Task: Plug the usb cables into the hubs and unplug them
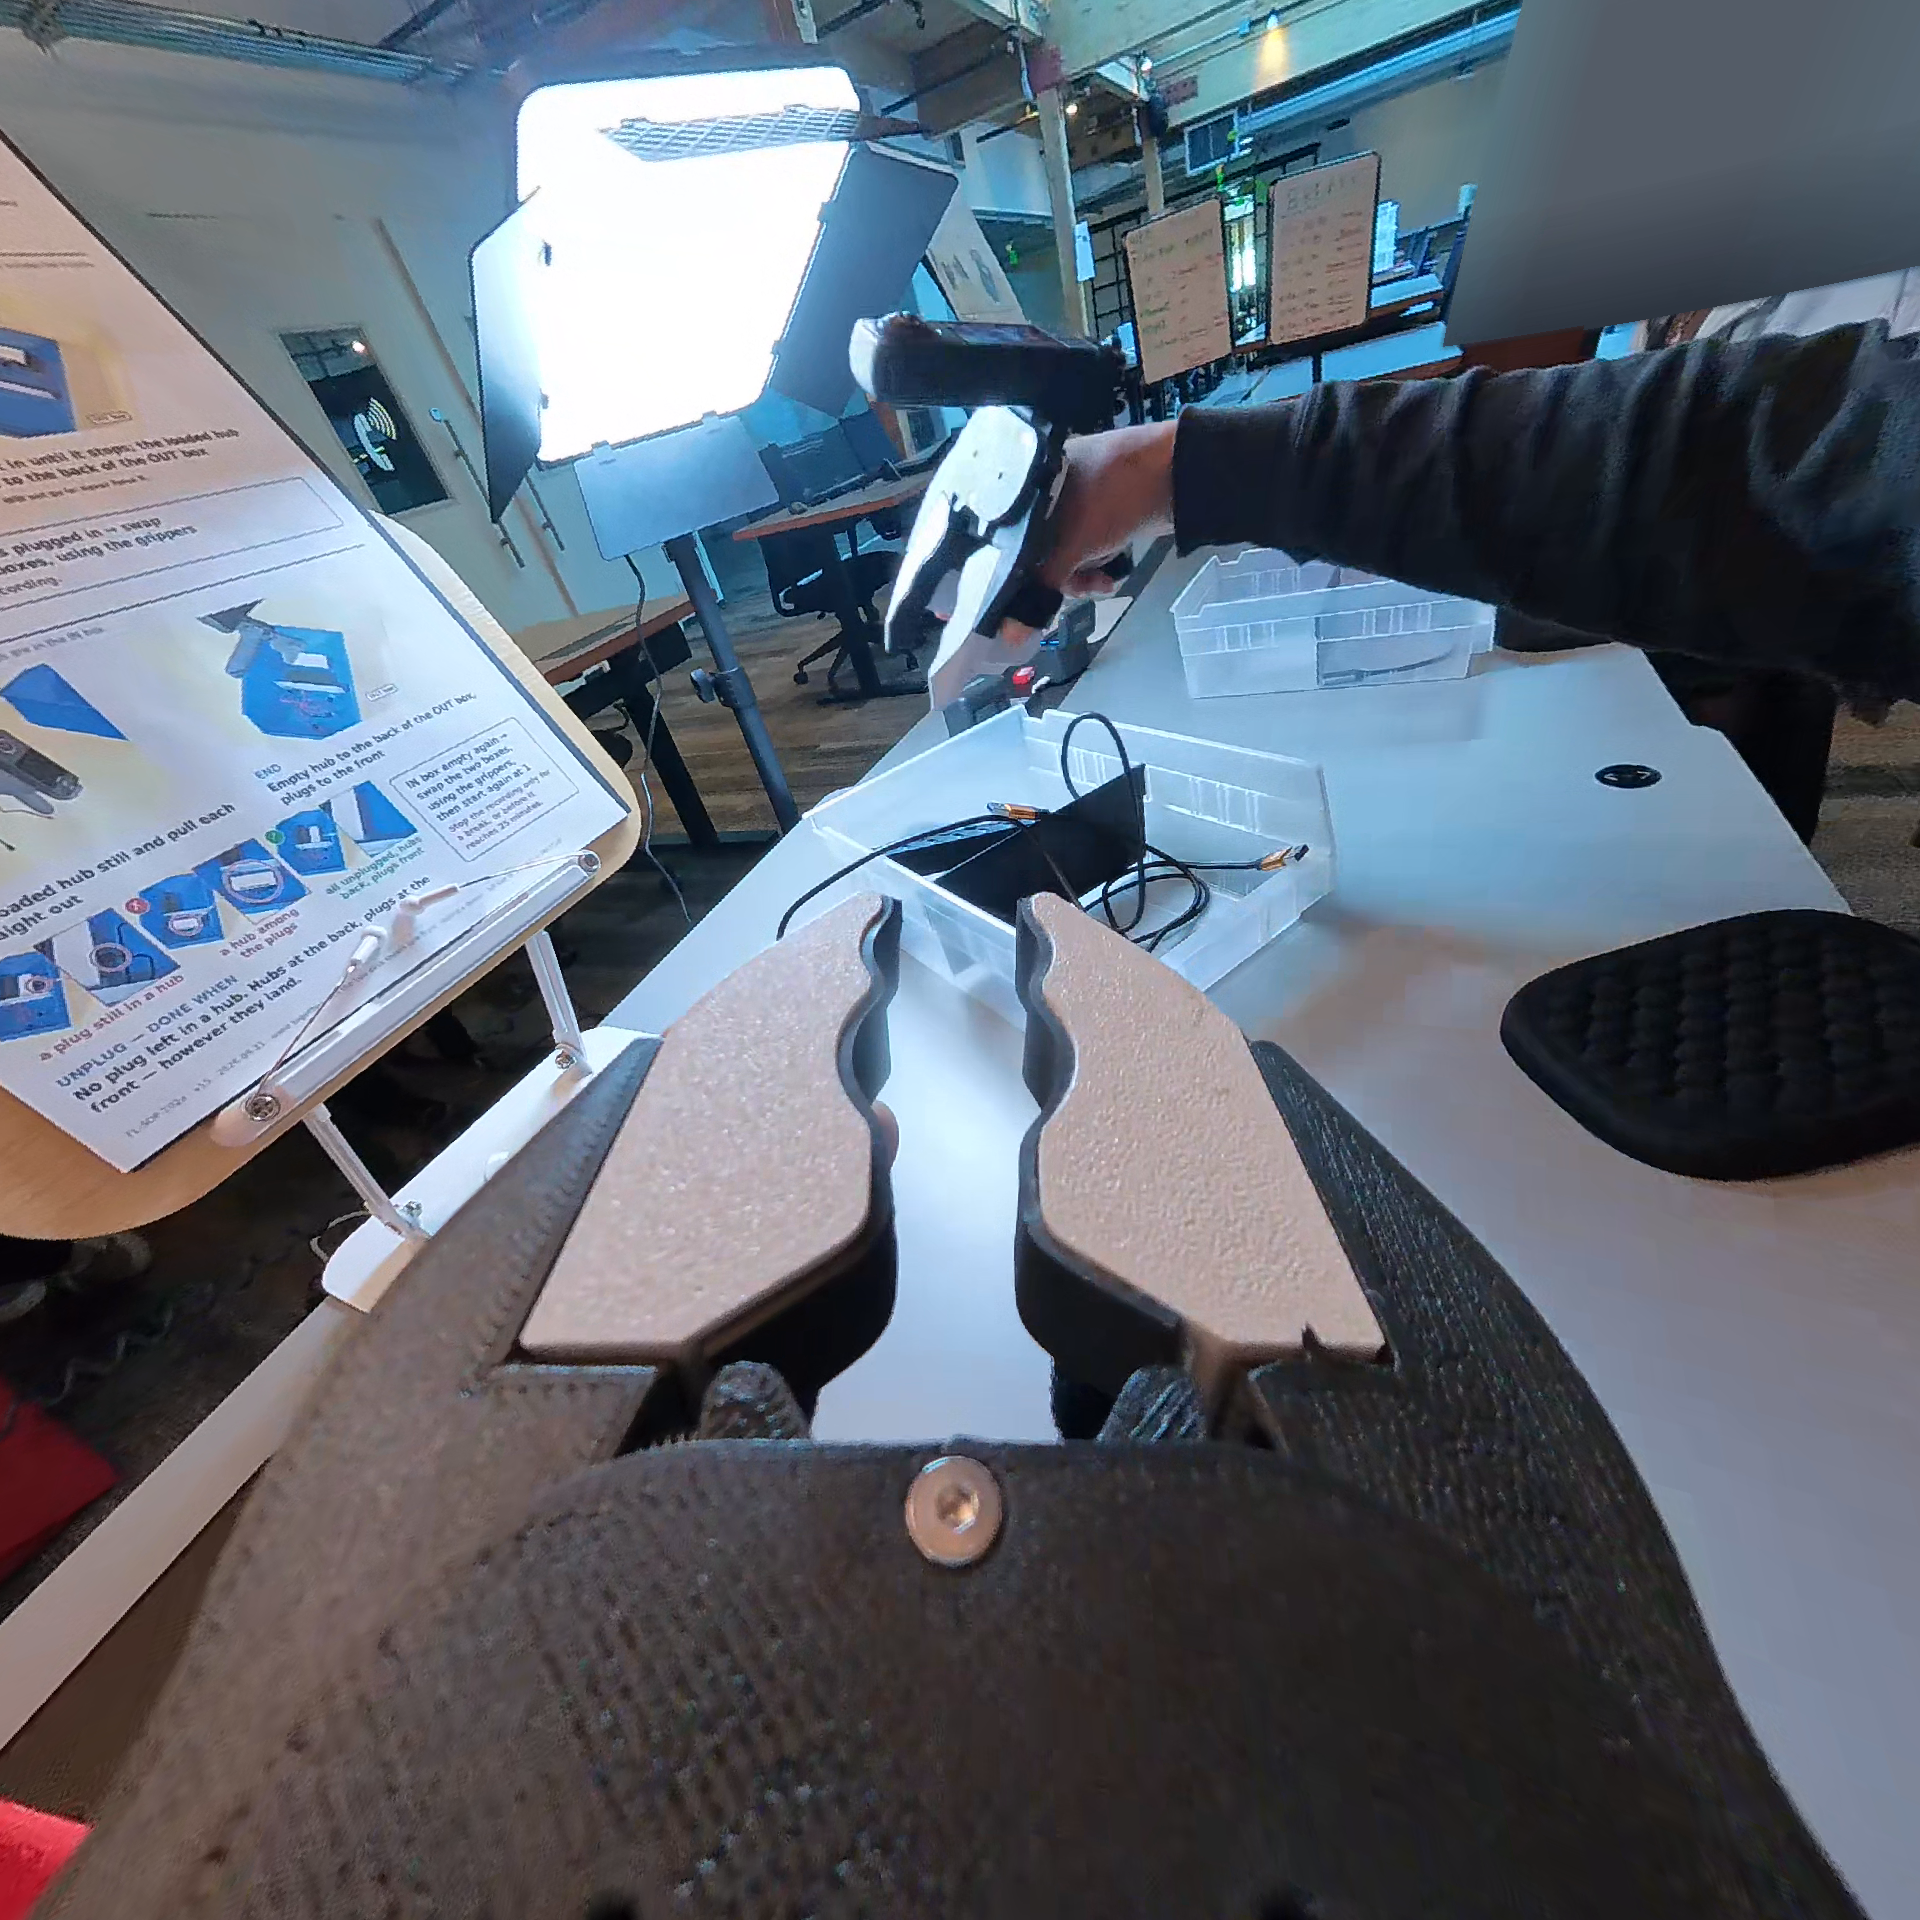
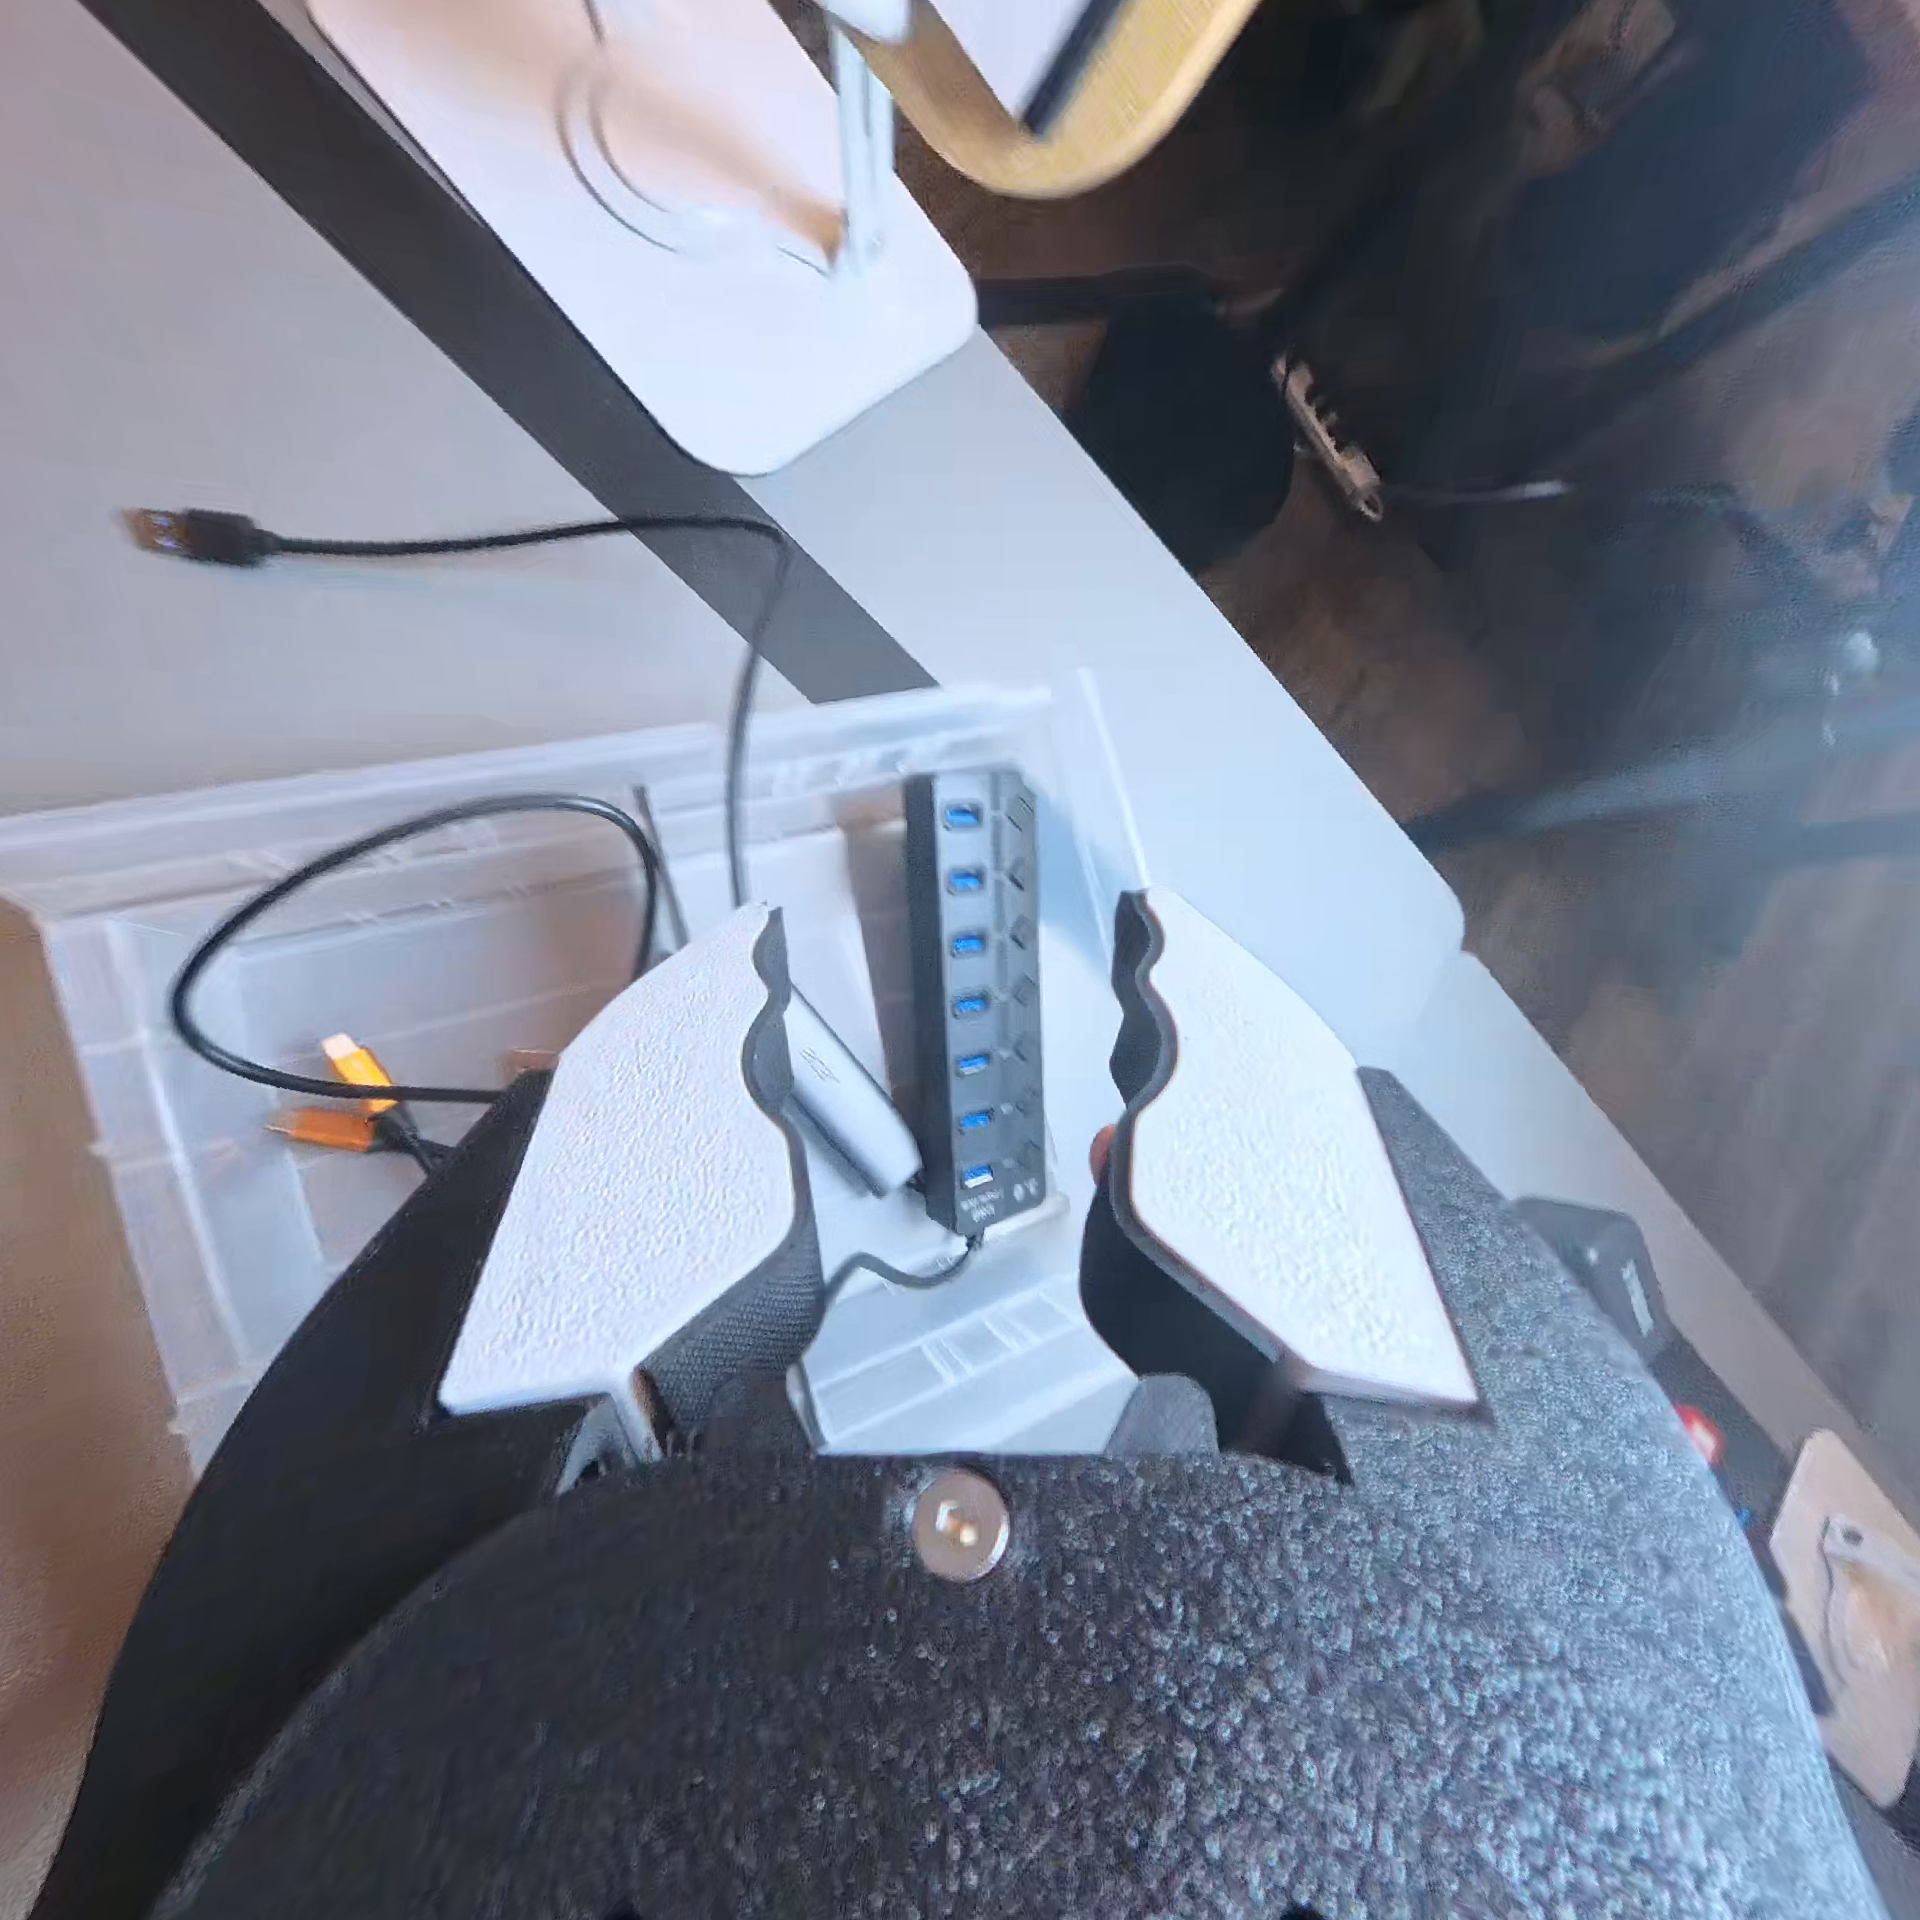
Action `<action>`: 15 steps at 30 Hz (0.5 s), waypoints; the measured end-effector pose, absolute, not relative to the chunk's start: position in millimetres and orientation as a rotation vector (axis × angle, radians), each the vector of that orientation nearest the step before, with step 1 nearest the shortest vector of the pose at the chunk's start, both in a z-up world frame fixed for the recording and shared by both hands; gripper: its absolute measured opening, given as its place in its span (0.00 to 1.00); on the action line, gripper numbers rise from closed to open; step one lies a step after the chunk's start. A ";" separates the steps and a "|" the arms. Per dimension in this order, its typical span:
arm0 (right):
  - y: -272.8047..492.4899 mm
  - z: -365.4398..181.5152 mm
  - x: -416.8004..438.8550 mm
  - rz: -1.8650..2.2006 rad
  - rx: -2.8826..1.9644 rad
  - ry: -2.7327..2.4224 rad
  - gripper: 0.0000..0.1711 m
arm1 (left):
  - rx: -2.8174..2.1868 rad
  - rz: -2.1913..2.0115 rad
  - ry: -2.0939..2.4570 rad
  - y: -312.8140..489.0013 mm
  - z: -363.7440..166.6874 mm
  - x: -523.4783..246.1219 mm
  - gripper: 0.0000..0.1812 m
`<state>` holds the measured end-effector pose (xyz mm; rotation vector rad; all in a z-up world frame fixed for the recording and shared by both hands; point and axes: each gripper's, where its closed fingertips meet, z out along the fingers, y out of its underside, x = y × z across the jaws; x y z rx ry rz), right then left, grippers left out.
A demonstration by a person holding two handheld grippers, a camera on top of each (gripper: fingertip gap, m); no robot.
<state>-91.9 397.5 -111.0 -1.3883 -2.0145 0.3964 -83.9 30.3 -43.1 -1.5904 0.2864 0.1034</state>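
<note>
A clear bin (image 2: 312, 821) holds a long black hub (image 2: 977, 997) with a row of blue ports, and a silver hub (image 2: 852, 1112) lies against it. Black cables with orange plugs (image 2: 353, 1081) lie in the bin's other part. One black plug (image 2: 192, 535) trails out onto the table. My right gripper (image 2: 951, 914) is open and hovers over the black hub, holding nothing. My left gripper (image 1: 956, 909) is open and empty, low over the table just short of the bin (image 1: 1226, 790). The right gripper (image 1: 956, 582) also shows in the left wrist view, above the bin's far side.
A second clear bin (image 1: 1330, 623) stands farther back on the white table (image 1: 1558, 1351). A black padded rest (image 1: 1725, 1039) lies to the right. An instruction sheet on a wooden stand (image 1: 260, 779) stands at the table's left edge, with the drop to the floor beyond. A person's sleeve (image 1: 1558, 499) reaches across. The tips of one gripper are about 40 centimeters away from the tips of the other. My right tips are roughly 25 centimeters from the black plug (image 2: 192, 535).
</note>
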 end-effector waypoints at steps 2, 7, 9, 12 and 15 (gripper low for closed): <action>372.4 -120.3 -104.6 0.395 -1.362 -2.084 0.34 | -1.593 0.108 0.291 30.6 -43.3 -82.3 0.12; 367.8 -186.8 -129.3 0.151 -1.470 -2.202 0.33 | -1.598 0.131 0.301 26.3 -42.3 -81.1 0.12; 372.6 -206.0 -127.5 0.088 -1.519 -2.242 0.23 | -1.592 0.132 0.299 23.2 -39.9 -82.3 0.12; 368.3 -190.2 -126.8 0.154 -1.499 -2.235 0.03 | -1.574 0.131 0.285 19.4 -34.8 -86.3 0.12; 374.0 -145.7 -121.8 0.222 -1.441 -2.150 0.03 | -1.569 0.121 0.270 19.3 -34.3 -89.2 0.12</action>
